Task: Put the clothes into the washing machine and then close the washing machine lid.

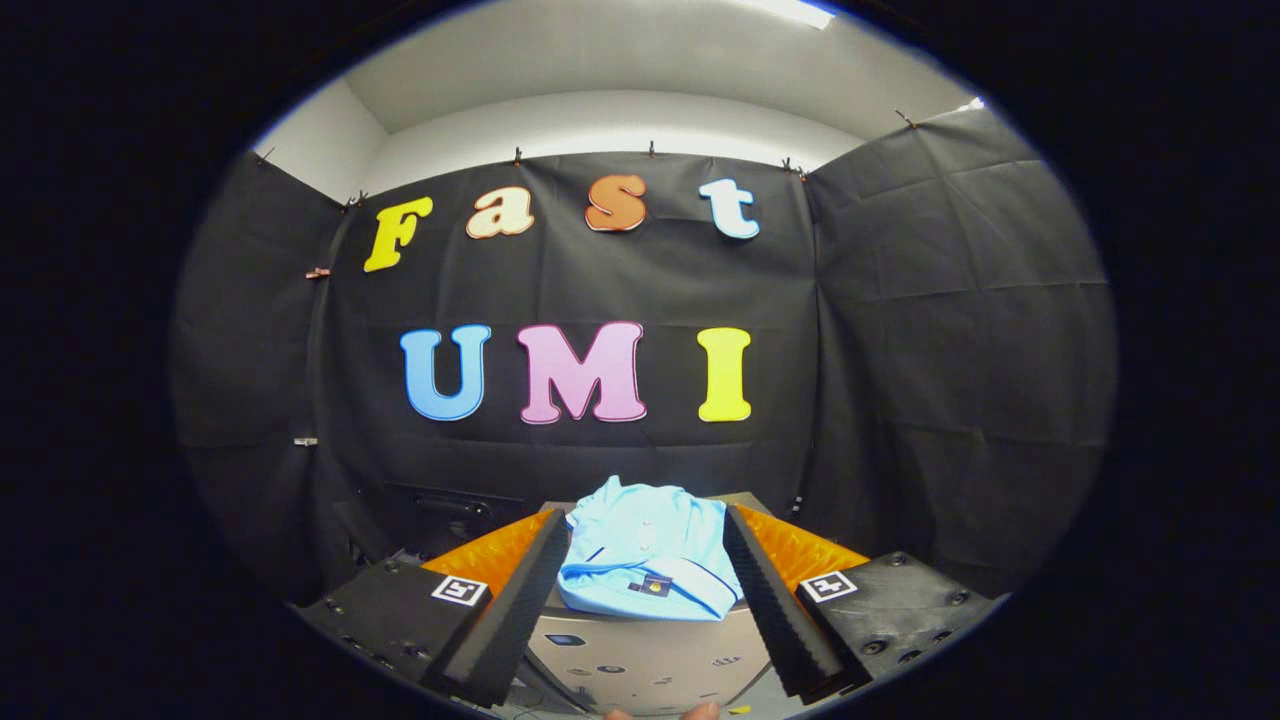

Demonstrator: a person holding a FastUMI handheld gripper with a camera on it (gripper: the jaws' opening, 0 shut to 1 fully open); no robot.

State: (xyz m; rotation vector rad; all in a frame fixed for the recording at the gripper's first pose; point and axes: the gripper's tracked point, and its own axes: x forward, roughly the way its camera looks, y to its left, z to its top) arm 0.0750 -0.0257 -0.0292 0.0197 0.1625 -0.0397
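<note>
The washing machine (640,655) stands against the black cloth wall of the booth, its pale top panel facing the gripper. Its lid looks shut or at least flat, since the garment rests on top of it; whether the lid is latched cannot be told. As a judgement, the lid has to come up before anything goes in, so the clothing probably has to be lifted clear first.

The folded light blue shirt (645,560) lies on the machine's top, collar side toward the gripper, a small dark tag near its front edge. It sits squarely between the two fingers and just ahead of their tips, touching neither.

The gripper (640,600) hangs level in front of the machine with its jaws wide, holding nothing. The spread seems chosen to straddle the full width of the folded shirt.

Open room: the machine's back edge lies close to the cloth wall, so forward travel is short. Space to either side appears free. A person's fingertips (700,711) show at the near edge, below the machine's front.
</note>
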